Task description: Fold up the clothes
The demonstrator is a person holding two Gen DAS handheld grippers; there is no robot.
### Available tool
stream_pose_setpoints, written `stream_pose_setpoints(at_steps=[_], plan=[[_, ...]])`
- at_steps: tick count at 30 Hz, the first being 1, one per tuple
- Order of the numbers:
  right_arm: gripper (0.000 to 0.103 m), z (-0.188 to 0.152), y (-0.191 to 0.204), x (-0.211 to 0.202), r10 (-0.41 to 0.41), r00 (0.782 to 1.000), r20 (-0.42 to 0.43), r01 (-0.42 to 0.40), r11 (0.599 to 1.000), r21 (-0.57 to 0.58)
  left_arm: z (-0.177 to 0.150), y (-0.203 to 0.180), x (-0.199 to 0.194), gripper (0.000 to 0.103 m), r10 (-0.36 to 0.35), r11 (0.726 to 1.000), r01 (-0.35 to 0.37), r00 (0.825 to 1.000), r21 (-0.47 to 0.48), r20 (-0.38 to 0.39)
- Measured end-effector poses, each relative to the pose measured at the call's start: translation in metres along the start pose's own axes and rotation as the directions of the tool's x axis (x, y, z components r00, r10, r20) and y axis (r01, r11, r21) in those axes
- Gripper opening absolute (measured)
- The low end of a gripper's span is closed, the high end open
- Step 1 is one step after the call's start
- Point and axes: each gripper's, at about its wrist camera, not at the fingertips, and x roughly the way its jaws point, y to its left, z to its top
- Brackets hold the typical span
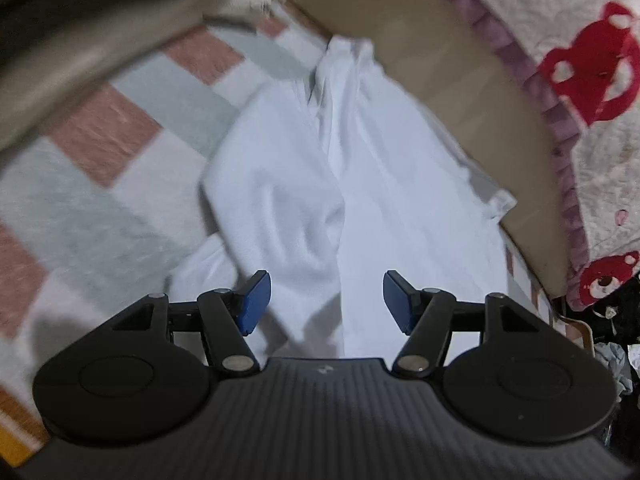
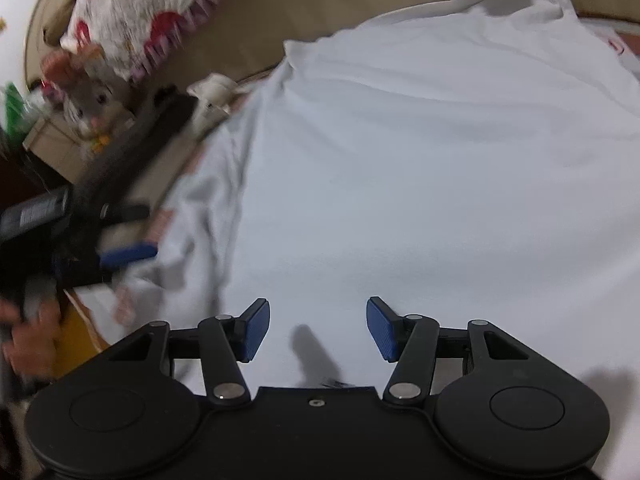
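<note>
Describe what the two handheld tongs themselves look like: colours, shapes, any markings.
Both look alike. The left tongs have a black ribbed body, two round black side discs, angled black link bars with silver pivot pins, and flat blue pads; a small pale logo sits on the ribbed top. The right tongs match, with blue ridged pads and a small screw at centre. No cables or sleeves show.

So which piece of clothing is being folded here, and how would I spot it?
Look at the bed with the pink, grey and white checked blanket. Lying on it, directly ahead of both open grippers, is a plain white T-shirt, partly folded lengthwise. Unlike the bear-print quilt behind, it has no pattern.
</note>
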Motion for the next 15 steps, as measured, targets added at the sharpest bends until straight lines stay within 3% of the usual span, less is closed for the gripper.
stream_pose_setpoints(at_steps=[1,4,6,8,10,12,14,15], plan=[[0.059,0.000,-0.002,-0.001,0.007,1.000,0.004,-0.007,1.000,0.000,-0.001,0.001,0.009,0.058,0.016,1.000,-0.016,1.000,0.008,-0.006],[0.059,0.000,-0.008,0.000,0.035,0.999,0.016,-0.036,0.999,0.018,-0.007,-0.004,0.010,0.000,0.079,0.993,-0.083,0.996,0.084,0.047],[0.059,0.001,-0.011,0.001,0.050,0.999,0.022,-0.051,0.998,0.033,-0.008,-0.009,-0.017,0.000,0.069,0.989,-0.087,0.987,0.119,0.145],[0.059,0.001,-0.012,0.001,0.053,0.998,0.022,-0.054,0.998,0.043,-0.005,-0.014,-0.058,0.000,0.028,0.989,-0.065,0.961,0.129,0.274],[0.059,0.002,-0.011,0.002,0.053,0.998,0.022,-0.054,0.997,0.047,-0.003,-0.014,-0.096,0.000,0.069,0.982,-0.133,0.916,0.138,0.394],[0.059,0.002,-0.008,0.003,0.044,0.999,0.021,-0.045,0.998,0.035,-0.005,-0.012,-0.128,0.000,0.147,0.963,-0.238,0.856,0.124,0.496],[0.059,0.001,-0.005,0.003,0.037,0.999,0.020,-0.037,0.999,0.020,-0.007,-0.007,-0.163,0.000,0.191,0.950,-0.298,0.785,0.089,0.590],[0.059,0.001,-0.005,0.003,0.034,0.999,0.020,-0.035,0.999,0.015,-0.010,-0.005,-0.183,0.000,0.216,0.942,-0.331,0.734,0.061,0.644]])
